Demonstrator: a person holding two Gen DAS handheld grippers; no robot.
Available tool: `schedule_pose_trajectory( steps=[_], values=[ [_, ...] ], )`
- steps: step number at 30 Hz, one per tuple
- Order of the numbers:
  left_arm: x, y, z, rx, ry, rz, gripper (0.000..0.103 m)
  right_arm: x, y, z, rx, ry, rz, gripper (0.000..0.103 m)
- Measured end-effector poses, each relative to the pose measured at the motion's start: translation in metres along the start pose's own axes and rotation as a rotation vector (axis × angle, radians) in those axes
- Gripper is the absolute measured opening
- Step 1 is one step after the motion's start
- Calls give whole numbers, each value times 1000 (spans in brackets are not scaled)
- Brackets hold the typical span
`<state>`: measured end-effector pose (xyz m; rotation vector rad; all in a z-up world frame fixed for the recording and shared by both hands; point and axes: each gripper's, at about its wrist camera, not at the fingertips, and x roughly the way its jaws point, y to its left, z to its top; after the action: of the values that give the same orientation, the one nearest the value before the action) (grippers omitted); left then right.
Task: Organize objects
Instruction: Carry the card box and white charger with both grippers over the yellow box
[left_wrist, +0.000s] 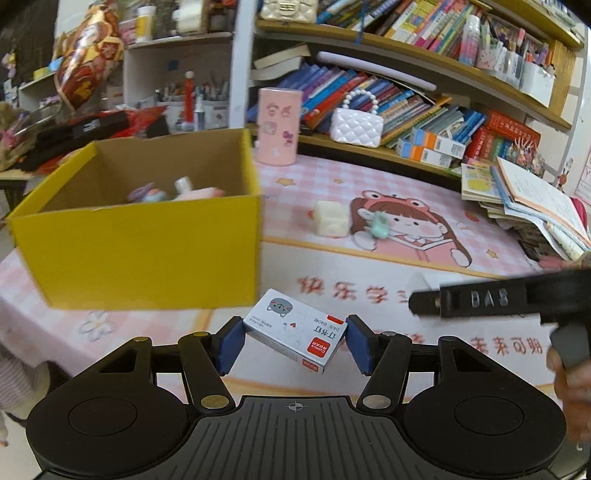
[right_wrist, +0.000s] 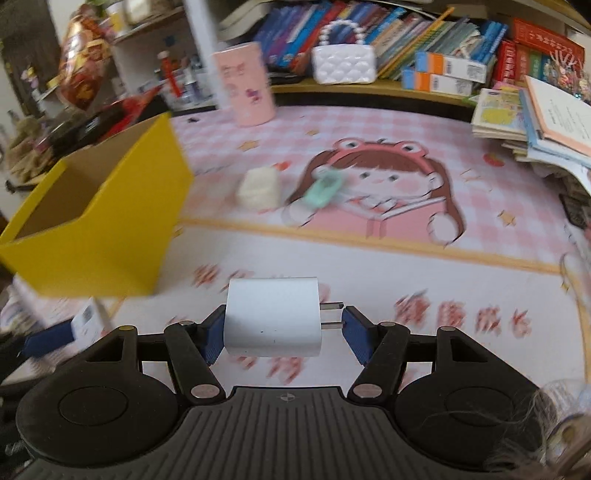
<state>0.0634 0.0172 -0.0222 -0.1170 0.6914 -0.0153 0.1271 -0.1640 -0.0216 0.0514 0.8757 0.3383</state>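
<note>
Carrying two items toward the yellow box (left_wrist: 140, 254) at the desk mat's (left_wrist: 369, 266) left edge.
Left gripper (left_wrist: 295, 341) pinches a staple box (left_wrist: 295, 338) skewed, corner-held; it could twist free. Right gripper (right_wrist: 282, 328), level and low over the mat's near edge, spans a white charger (right_wrist: 273, 317) from body to prong tips (right_wrist: 332, 315), a slippery hold.

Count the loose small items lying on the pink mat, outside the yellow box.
2: a cream block and, just right of it, a mint green toy, both on the mat's girl picture. Others may hide behind the yellow box.
</note>
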Motion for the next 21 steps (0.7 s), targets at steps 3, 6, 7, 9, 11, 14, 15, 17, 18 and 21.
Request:
schedule_pose_trajectory(
  steps=[3,6,7,9,11,14,15,17,18,21],
  values=[
    [-14,16,-9,-16,4,8,59,-4,28,-14,-55,20,25,62],
    [-28,30,-16,-28,0,11,59,-9,52,-23,-98,24,43,62],
    [-33,34,-18,-28,-4,14,59,-11,60,-26,-111,21,46,62],
    [-42,43,-22,-29,-12,21,59,-15,74,-33,-128,17,49,62],
    [-50,53,-28,-37,-12,27,59,-17,86,-40,-131,24,59,62],
    [-63,67,-35,-43,-18,38,59,-20,102,-50,-138,27,71,62],
    [-66,71,-37,-43,-20,41,59,-22,108,-53,-140,24,74,62],
    [-73,79,-40,-39,-24,45,59,-24,118,-59,-140,18,78,62],
    [-76,83,-42,-36,-25,47,59,-26,123,-62,-139,17,80,62],
    [-84,94,-48,-29,-26,50,59,-27,136,-69,-132,13,86,62]
  ],
)
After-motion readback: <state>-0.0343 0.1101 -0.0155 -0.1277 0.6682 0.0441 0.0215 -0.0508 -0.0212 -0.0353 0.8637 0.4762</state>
